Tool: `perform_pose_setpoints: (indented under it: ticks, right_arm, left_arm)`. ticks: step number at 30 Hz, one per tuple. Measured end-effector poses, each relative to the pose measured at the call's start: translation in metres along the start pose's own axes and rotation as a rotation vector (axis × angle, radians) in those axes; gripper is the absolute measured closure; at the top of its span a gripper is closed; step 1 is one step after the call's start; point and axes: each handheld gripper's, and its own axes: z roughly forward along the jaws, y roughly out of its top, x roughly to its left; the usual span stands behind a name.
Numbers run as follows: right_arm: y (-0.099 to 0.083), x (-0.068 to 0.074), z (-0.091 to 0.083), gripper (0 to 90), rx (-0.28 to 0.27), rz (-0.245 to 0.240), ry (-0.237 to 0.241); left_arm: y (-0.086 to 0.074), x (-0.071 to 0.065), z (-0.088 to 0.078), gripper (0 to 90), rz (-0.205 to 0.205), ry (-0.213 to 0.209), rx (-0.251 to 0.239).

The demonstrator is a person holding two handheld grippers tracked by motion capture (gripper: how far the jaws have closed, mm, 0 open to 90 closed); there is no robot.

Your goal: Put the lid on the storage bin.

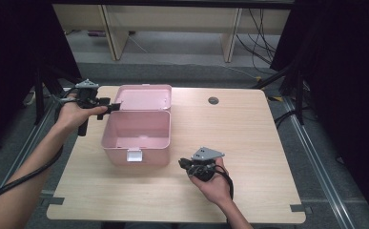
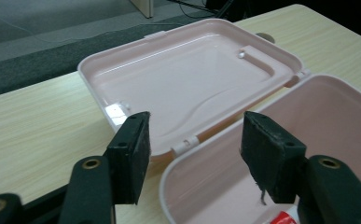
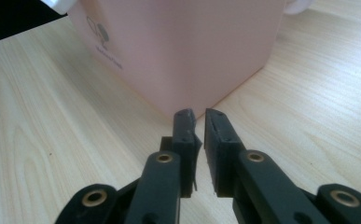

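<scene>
A pink plastic box (image 1: 137,138) stands open left of the table's middle, its lid (image 1: 145,98) folded flat behind it. My left gripper (image 1: 117,106) is at the box's back left corner. In the left gripper view it (image 2: 194,140) is open, jaws wide apart above the hinge (image 2: 187,143), with the lid (image 2: 187,79) ahead and the box's inside (image 2: 336,121) at right. A small red and white thing (image 2: 283,218) peeks out inside the box. My right gripper (image 1: 182,163) rests low beside the box's front right corner (image 3: 183,56). In its own view it (image 3: 199,114) is all but shut, nothing between the pads.
The wooden table (image 1: 249,129) has a round cable hole (image 1: 213,100) at the back. Bare wood lies right of and in front of the box. Black curtains flank the table, and pale desk legs (image 1: 230,40) stand beyond it on grey floor.
</scene>
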Motion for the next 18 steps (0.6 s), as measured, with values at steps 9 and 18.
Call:
perform_pose_setpoints:
  ticks: [9, 18]
  right_arm:
    - [0.012, 0.0, -0.002, 90.0, -0.017, 0.008, -0.026]
    - [0.025, 0.004, -0.005, 90.0, -0.03, -0.005, -0.028]
  left_arm:
    - [0.004, 0.015, 0.006, 52.3, -0.112, 0.056, -0.034]
    - [0.003, 0.027, 0.022, 53.6, -0.15, 0.081, 0.015]
